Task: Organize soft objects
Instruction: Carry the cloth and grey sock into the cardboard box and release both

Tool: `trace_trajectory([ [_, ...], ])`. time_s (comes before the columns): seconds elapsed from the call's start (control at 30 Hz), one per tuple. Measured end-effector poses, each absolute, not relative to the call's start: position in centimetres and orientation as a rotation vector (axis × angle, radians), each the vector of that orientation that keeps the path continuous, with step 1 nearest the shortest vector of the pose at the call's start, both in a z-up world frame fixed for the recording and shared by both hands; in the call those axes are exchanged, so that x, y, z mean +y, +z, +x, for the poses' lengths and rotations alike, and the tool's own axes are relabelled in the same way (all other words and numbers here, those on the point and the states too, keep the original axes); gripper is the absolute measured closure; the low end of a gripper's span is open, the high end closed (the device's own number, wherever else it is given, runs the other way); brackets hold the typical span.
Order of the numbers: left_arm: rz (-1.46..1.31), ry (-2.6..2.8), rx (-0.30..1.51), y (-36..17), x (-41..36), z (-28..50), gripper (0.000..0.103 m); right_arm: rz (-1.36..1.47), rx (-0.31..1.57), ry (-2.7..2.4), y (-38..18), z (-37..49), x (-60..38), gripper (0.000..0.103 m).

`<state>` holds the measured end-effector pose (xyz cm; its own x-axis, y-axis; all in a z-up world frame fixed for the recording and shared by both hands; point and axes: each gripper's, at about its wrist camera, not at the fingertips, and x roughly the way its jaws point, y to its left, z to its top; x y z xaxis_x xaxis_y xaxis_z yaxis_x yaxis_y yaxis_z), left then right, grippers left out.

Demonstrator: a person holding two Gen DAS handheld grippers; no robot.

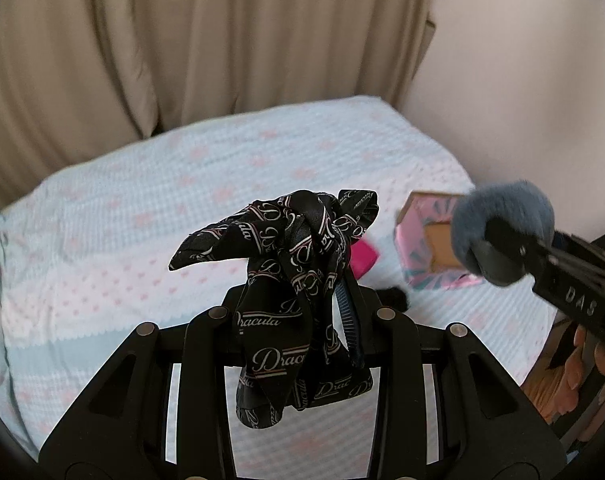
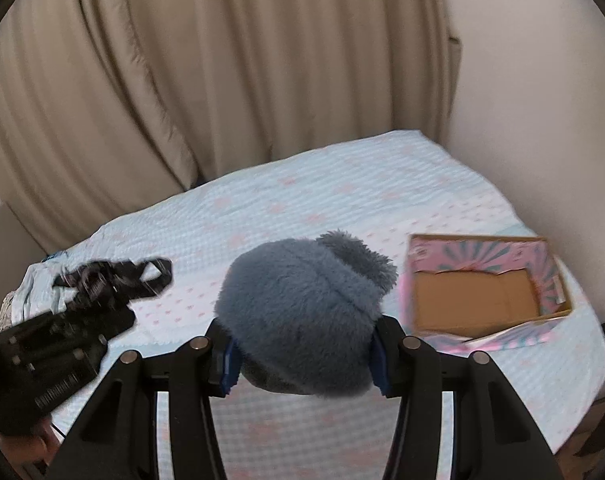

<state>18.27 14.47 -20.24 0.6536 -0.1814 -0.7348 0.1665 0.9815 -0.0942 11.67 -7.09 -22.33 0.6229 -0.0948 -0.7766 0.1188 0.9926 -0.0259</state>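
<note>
My left gripper [image 1: 302,300] is shut on a black satin scarf [image 1: 290,264] printed with white "Dracula" lettering, held above the bed. My right gripper [image 2: 304,354] is shut on a fluffy grey-blue plush piece [image 2: 302,320], also in the air; it shows at the right of the left wrist view [image 1: 502,220]. An open pink and teal cardboard box [image 2: 542,264] with a brown inside lies on the bed at the right, also seen in the left wrist view [image 1: 412,248]. The left gripper with the scarf [image 2: 114,276] appears at the left of the right wrist view.
The bed [image 1: 142,220] has a pale blue cover with pink marks. A bright pink object [image 1: 364,260] and a small black fuzzy thing [image 1: 394,298] lie near the box. Beige curtains [image 1: 182,40] hang behind; a white wall [image 2: 542,100] is at the right.
</note>
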Motion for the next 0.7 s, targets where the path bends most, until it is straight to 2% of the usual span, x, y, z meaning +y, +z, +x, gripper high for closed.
trace_trajectory([
  [0.13,-0.018,-0.201,0.828,-18.7,9.9,18.9,0.072,0.022,0.890,-0.143,-20.4,10.6,-11.2,0.056],
  [0.33,-0.040,-0.195,0.874,-19.8,1.9,20.9,0.072,0.048,0.924,-0.158,-19.5,9.7,-19.8,0.056],
  [0.7,-0.022,-0.219,0.982,-26.1,-15.0,28.6,0.072,0.070,1.037,-0.174,-22.0,13.4,-36.2,0.056],
])
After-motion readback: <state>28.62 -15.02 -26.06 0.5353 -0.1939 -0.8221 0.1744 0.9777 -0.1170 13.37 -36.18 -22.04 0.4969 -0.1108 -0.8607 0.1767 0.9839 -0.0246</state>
